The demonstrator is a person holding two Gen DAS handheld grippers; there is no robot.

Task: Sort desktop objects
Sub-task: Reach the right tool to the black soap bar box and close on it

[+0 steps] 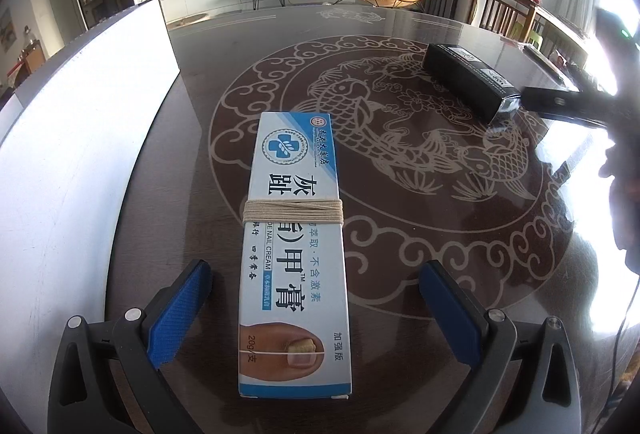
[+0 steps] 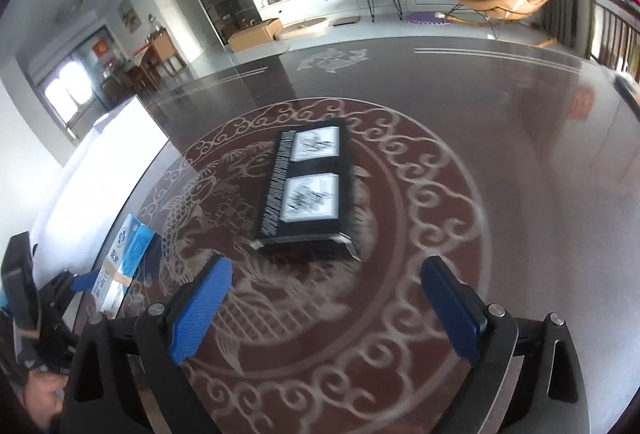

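Cream box (image 1: pixel 294 254) lies between my left gripper (image 1: pixel 316 310) pads, spread, not touching. Right gripper (image 2: pixel 326 308) also spread, near black box (image 2: pixel 310 190). Both on table (image 1: pixel 440 254), beside white bin (image 1: pixel 80 138); nothing sorted yet afaict.

White bin (image 1: pixel 100 106) walls the cream box's (image 1: pixel 296 254) left.

At bottom centre, the left hand-held gripper (image 1: pixel 316 308) stands wide open around a blue-and-white cream box (image 1: pixel 295 254) bound with string (image 1: pixel 293 213). A black box (image 1: pixel 470 82) lies upper right on the patterned surface (image 1: pixel 400 194).
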